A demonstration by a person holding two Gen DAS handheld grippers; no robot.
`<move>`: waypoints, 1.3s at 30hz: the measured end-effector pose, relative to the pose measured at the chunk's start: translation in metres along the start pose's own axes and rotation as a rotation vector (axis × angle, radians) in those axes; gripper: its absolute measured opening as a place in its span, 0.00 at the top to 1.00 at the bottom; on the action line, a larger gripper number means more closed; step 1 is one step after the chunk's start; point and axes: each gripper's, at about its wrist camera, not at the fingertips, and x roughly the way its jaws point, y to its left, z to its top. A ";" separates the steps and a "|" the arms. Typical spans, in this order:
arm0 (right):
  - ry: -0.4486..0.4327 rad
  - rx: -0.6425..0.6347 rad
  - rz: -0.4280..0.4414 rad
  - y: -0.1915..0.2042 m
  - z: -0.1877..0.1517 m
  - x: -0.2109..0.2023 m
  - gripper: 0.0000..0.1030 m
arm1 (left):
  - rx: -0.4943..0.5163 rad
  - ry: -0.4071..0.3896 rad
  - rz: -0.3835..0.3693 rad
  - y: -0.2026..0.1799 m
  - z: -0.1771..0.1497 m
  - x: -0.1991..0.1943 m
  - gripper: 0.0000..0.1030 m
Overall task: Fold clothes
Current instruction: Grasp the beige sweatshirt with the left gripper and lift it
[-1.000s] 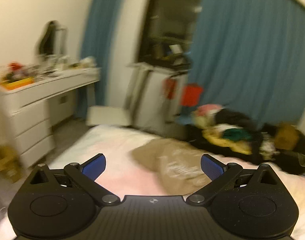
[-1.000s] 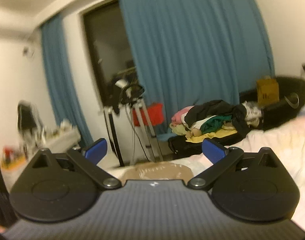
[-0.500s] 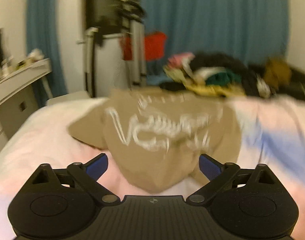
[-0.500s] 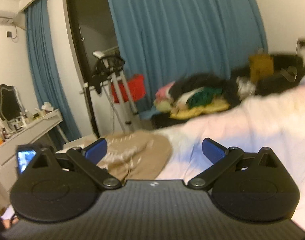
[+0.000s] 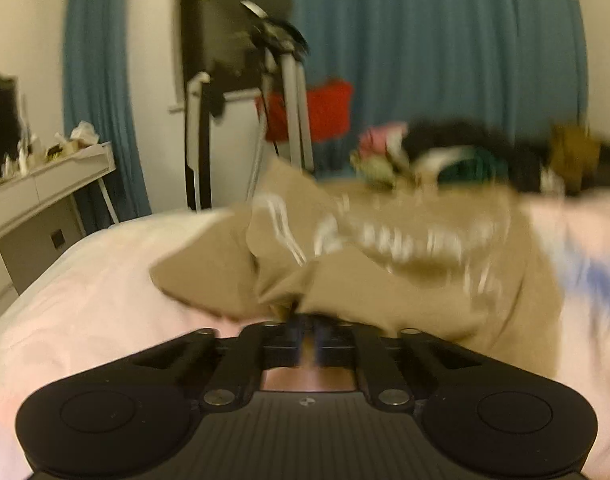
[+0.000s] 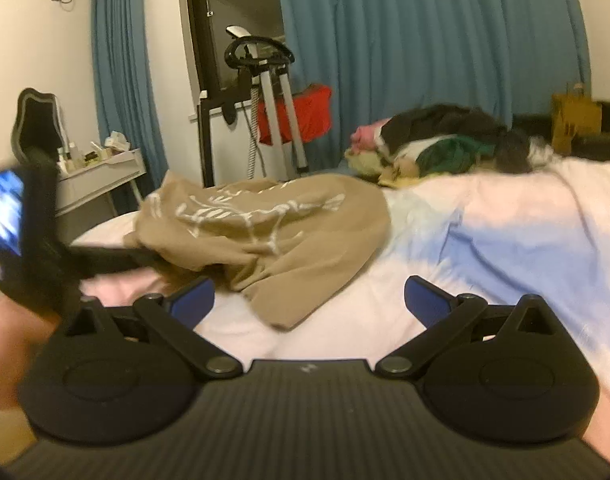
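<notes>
A tan sweatshirt (image 5: 405, 264) with white lettering lies crumpled on the pink and blue bedsheet (image 5: 85, 292). My left gripper (image 5: 307, 320) is shut on the sweatshirt's near edge and pulls the cloth up a little. In the right wrist view the sweatshirt (image 6: 285, 224) lies left of centre, and the left gripper's black arm (image 6: 105, 258) reaches into its left edge. My right gripper (image 6: 309, 300) is open and empty, just above the sheet (image 6: 505, 240) by the sweatshirt's near hem.
A heap of mixed clothes (image 6: 445, 144) lies at the bed's far side. An exercise machine (image 6: 261, 92) with a red cloth stands before blue curtains (image 6: 425, 32). A white dresser (image 5: 37, 192) stands at the left.
My left gripper has gone from open to shut on the sweatshirt's near edge and the cloth has bunched up. My right gripper has dropped closer to the bed and the sweatshirt.
</notes>
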 end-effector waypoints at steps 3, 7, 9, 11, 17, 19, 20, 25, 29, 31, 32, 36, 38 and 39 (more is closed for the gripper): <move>-0.023 0.036 0.024 -0.006 0.006 -0.015 0.00 | -0.048 -0.072 -0.024 0.008 0.014 -0.047 0.98; -0.059 0.036 0.044 -0.008 0.012 -0.044 0.00 | -0.111 -0.167 -0.056 0.019 0.032 -0.109 0.98; -0.082 0.019 0.044 -0.007 0.012 -0.059 0.00 | -0.143 -0.215 -0.071 0.025 0.041 -0.140 0.98; -0.091 0.004 0.047 -0.004 0.013 -0.073 0.00 | -0.154 -0.242 -0.100 0.024 0.044 -0.177 0.98; -0.072 -0.013 0.078 0.013 0.019 -0.112 0.00 | -0.177 -0.301 -0.173 0.021 0.046 -0.275 0.98; -0.064 -0.024 0.088 0.022 0.020 -0.119 0.00 | -0.184 -0.294 -0.180 0.022 0.045 -0.290 0.98; -0.061 -0.035 0.093 0.026 0.020 -0.120 0.00 | -0.198 -0.283 -0.189 0.024 0.044 -0.293 0.98; 0.003 -0.124 0.166 0.050 0.002 -0.101 0.02 | -0.254 -0.244 -0.200 0.039 0.036 -0.288 0.98; 0.086 -0.154 0.206 0.066 -0.018 -0.069 0.28 | -0.304 -0.221 -0.200 0.054 0.029 -0.267 0.98; 0.088 -0.185 0.200 0.072 -0.025 -0.053 0.28 | -0.320 -0.219 -0.198 0.060 0.026 -0.254 0.98; 0.082 -0.202 0.194 0.075 -0.028 -0.044 0.28 | -0.326 -0.217 -0.198 0.063 0.025 -0.246 0.97; 0.074 -0.216 0.191 0.078 -0.034 -0.008 0.30 | -0.348 -0.182 -0.201 0.078 0.012 -0.208 0.97; 0.077 -0.181 0.222 0.075 -0.035 0.008 0.31 | -0.363 -0.160 -0.203 0.089 0.003 -0.187 0.97; 0.077 -0.174 0.234 0.074 -0.036 0.015 0.31 | -0.374 -0.148 -0.200 0.095 -0.003 -0.177 0.97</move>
